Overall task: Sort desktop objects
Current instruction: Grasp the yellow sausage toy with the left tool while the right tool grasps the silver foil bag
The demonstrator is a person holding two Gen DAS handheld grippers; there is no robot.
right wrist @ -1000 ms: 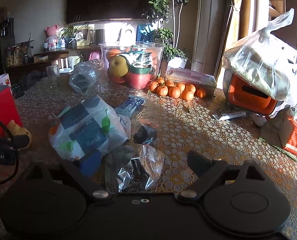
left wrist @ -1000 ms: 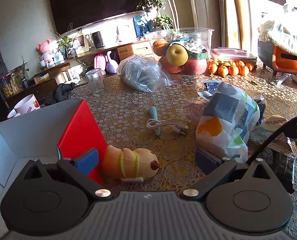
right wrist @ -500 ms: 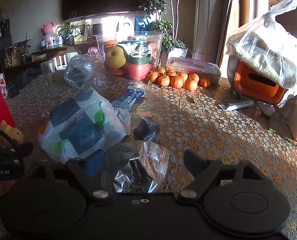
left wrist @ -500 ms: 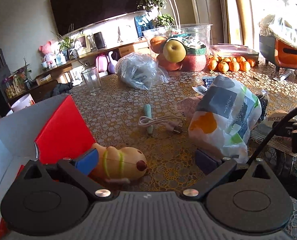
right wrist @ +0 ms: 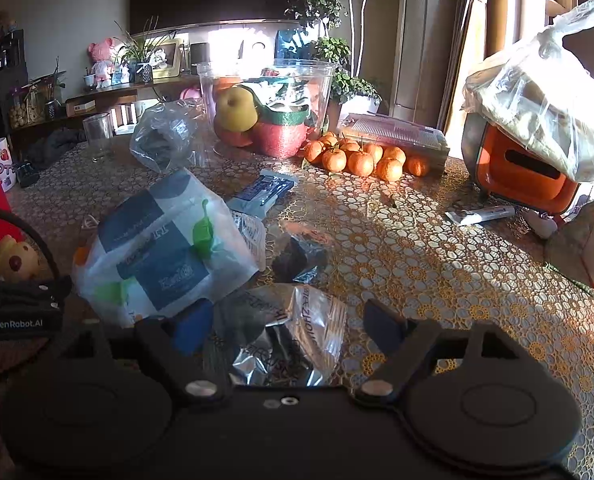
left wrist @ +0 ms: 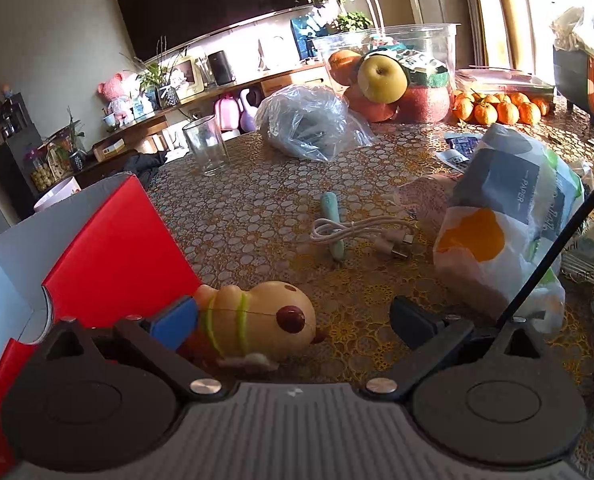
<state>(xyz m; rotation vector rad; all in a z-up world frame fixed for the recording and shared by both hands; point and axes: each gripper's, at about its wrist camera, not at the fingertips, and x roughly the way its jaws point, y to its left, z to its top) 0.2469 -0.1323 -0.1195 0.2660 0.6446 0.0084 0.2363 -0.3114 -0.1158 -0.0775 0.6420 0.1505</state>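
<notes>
Compared with a second ago, the left gripper has dropped lower and closer to the yellow toy, which now fills more of the left wrist view and sits between the spread fingers, the blue left pad just beside its striped body and the right pad well clear of its nose; nothing is clasped there. Over the same second the right gripper has been narrowing its fingers around the crinkled foil packet, which lies between them on the tabletop; the blue left pad is at the packet's edge, while a gap remains on the right side, so the packet is not yet pinched. The toy lies on its side against the red box, at the near left of the patterned tabletop. A large printed plastic bag sits between the two grippers, with a coiled white cable and a pale green pen beyond the toy. Farther back stand an empty glass, a clear crumpled bag, a clear fruit bowl and a row of mandarins.
</notes>
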